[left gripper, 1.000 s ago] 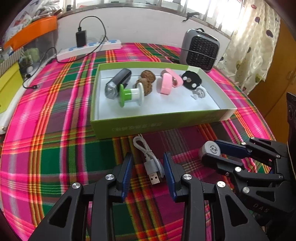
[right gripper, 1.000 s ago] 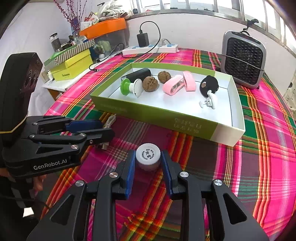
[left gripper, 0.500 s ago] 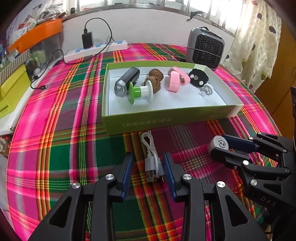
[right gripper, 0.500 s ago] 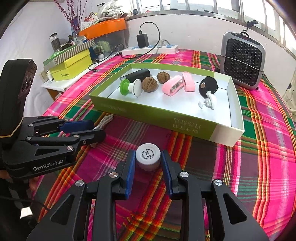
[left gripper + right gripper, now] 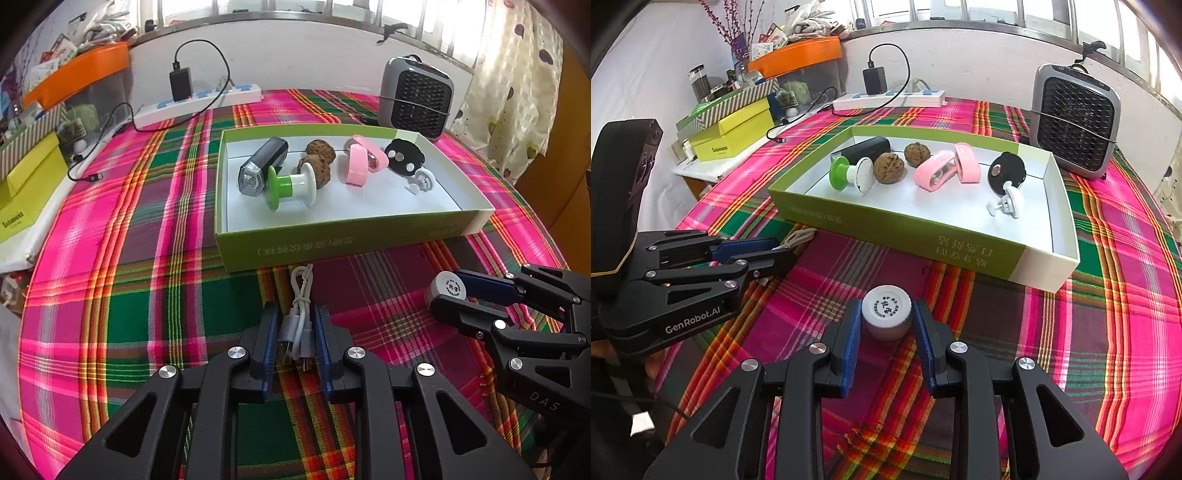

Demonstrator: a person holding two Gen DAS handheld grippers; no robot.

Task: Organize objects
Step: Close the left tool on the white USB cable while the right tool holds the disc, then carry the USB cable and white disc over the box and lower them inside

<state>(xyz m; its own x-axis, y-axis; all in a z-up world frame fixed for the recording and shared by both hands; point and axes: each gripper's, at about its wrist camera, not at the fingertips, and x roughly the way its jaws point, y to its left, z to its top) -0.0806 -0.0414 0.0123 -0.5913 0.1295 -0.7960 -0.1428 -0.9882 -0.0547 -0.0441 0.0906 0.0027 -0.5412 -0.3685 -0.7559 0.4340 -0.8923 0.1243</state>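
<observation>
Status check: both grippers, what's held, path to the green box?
Left gripper jaws just closed, shut on white USB cable. Right gripper shut on white-capped jar. Both low over the cloth, before green box. Nothing between them and it.

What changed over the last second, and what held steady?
The left gripper has just been closing and now pinches the white USB cable, which a second ago lay loose between its open jaws. The right gripper stays clamped on the small white jar; the green box and its contents are unmoved.
</observation>
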